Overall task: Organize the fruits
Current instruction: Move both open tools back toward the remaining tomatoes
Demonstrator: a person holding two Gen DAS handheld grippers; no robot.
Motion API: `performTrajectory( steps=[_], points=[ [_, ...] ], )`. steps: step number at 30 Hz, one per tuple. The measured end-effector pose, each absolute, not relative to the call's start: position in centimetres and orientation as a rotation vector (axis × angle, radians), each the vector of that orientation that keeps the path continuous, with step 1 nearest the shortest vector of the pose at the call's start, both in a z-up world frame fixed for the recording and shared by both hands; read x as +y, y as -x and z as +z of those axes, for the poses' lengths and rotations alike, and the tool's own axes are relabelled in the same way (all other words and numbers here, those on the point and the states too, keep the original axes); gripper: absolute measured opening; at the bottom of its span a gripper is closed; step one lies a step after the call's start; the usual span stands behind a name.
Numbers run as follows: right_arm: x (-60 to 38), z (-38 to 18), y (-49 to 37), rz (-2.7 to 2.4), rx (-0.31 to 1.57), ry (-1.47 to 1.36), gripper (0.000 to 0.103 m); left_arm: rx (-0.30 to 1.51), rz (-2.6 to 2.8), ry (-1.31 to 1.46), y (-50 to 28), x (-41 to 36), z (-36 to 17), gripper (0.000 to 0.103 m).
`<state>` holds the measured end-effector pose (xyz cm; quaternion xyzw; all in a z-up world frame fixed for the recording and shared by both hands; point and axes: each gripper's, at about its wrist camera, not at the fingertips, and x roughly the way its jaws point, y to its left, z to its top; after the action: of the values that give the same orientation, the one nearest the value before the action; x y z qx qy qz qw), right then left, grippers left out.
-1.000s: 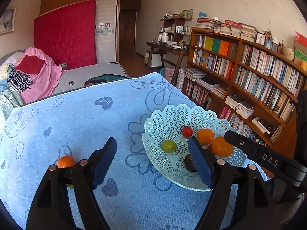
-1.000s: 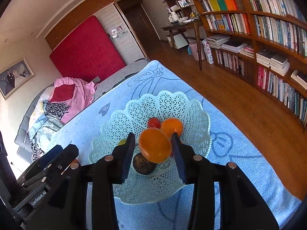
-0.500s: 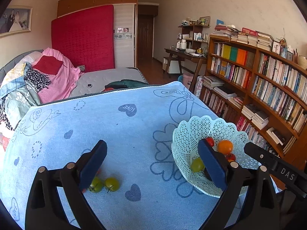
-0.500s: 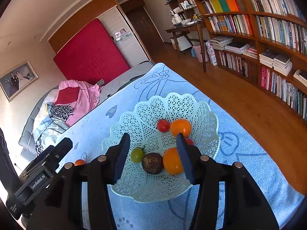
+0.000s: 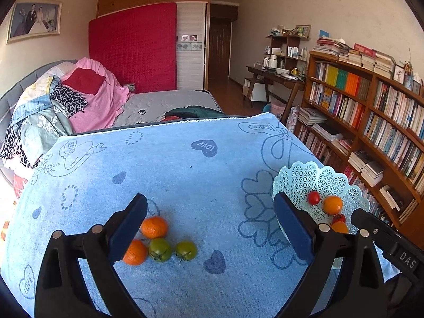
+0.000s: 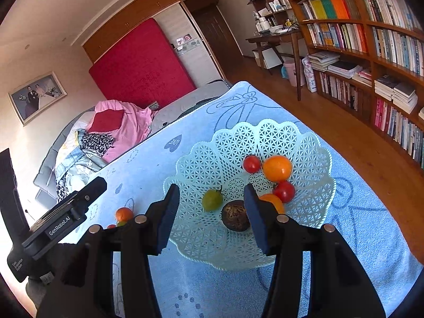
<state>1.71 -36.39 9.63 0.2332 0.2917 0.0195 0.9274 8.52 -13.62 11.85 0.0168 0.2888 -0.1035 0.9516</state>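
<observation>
A: Where did you have each tool at that moment?

B: Your left tool (image 5: pixel 209 228) hung spread wide and empty over the blue towel (image 5: pixel 185 164) on the counter, its left finger just beside the loose fruit. Your right tool (image 6: pixel 209 212) was released too, holding nothing, poised over the lattice basket (image 6: pixel 312 143).

A: And the fruit?

B: Four pieces lay clustered on the towel: two tangerines (image 5: pixel 154 227) and two green tomatoes (image 5: pixel 186 250), some touching. In the basket sat a green tomato (image 6: pixel 212 199), a dark round fruit (image 6: pixel 235 217), two red tomatoes (image 6: pixel 251 163) and two oranges (image 6: pixel 277 167), one of them half hidden behind the right finger.

A: How would those loose ones handle?

B: Light and round, I'd judge, so they would roll on a nudge. The tangerines likely give a little; the tomatoes look smooth and would bruise or split under a hard squeeze. You were best placed to close across the widest middle of the outermost green tomato, gently, since it stood clearest of its neighbours.
</observation>
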Motion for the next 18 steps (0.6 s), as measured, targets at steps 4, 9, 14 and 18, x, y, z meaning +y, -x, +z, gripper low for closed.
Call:
performTrajectory(
  steps=[4,9,14,18],
  points=[
    [-35.3,9.6,-1.6,0.062,0.599,-0.460,0.052,0.595,-0.179,-0.025,-8.2,-11.7,11.5,0.095],
    [-33.9,9.3,-1.7,0.095,0.607,-0.425,0.053,0.613,-0.131,-0.006,-8.3,-9.2,10.9,0.095],
    [-32.5,9.0,-1.7,0.124,0.617,-0.393,0.053,0.631,-0.080,-0.001,-8.6,-6.9,10.1,0.095],
    [-31.9,8.8,-1.8,0.137,0.623,-0.379,0.053,0.661,-0.040,0.005,-8.9,-5.5,8.9,0.095]
  ],
)
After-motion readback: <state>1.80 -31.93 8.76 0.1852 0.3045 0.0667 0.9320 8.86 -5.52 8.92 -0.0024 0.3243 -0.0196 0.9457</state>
